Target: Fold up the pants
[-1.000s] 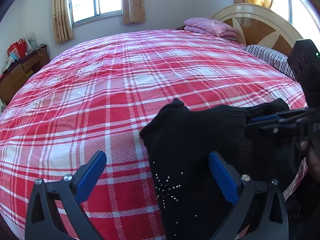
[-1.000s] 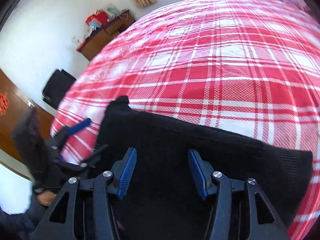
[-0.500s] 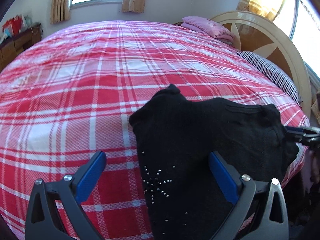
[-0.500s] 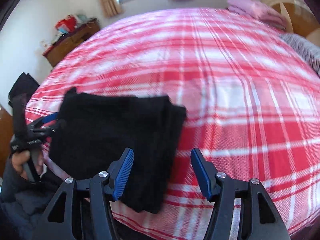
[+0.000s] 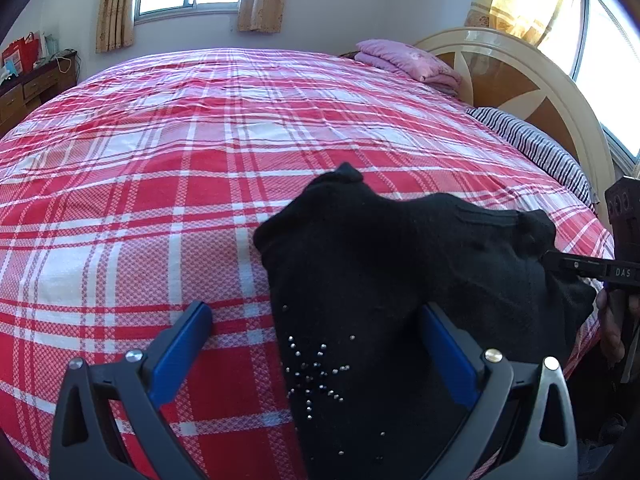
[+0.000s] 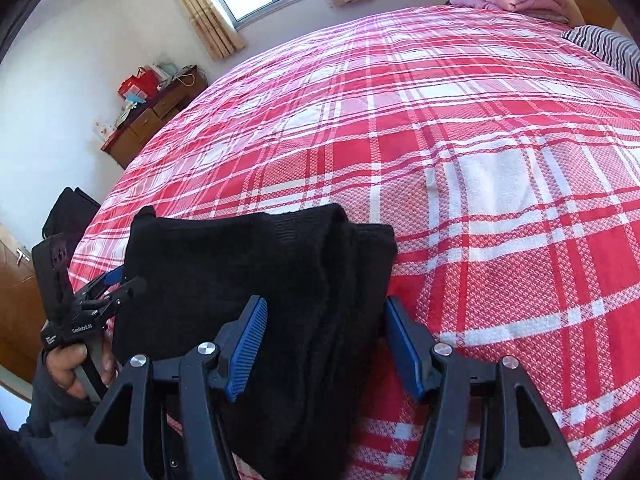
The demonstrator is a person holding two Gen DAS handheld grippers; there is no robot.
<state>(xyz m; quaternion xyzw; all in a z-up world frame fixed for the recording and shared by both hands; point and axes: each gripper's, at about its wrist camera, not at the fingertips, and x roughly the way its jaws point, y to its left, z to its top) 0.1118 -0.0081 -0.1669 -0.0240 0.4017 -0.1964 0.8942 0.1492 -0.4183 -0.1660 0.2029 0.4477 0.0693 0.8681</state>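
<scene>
Black pants (image 5: 384,280) lie folded into a thick bundle at the near edge of the bed, with a star of small studs facing up. They also show in the right wrist view (image 6: 256,280). My left gripper (image 5: 316,344) is open, its jaws wide apart just above the pants' left part. My right gripper (image 6: 324,344) is open with the pants' right folded edge between its blue pads (image 6: 248,344); they are not closed on it. The left gripper shows at the left of the right wrist view (image 6: 116,284), and the right gripper's body at the right edge of the left wrist view.
The bed (image 5: 200,152) has a red and white plaid cover. A pink folded blanket (image 5: 408,62) and a striped pillow (image 5: 532,146) lie by the headboard (image 5: 520,80). A wooden dresser (image 6: 156,116) stands by the far wall. A black bag (image 6: 68,212) sits beside the bed.
The right gripper swung from over the middle of the pants to their right folded edge. The left gripper stayed open near the left part. The pants lie more compact.
</scene>
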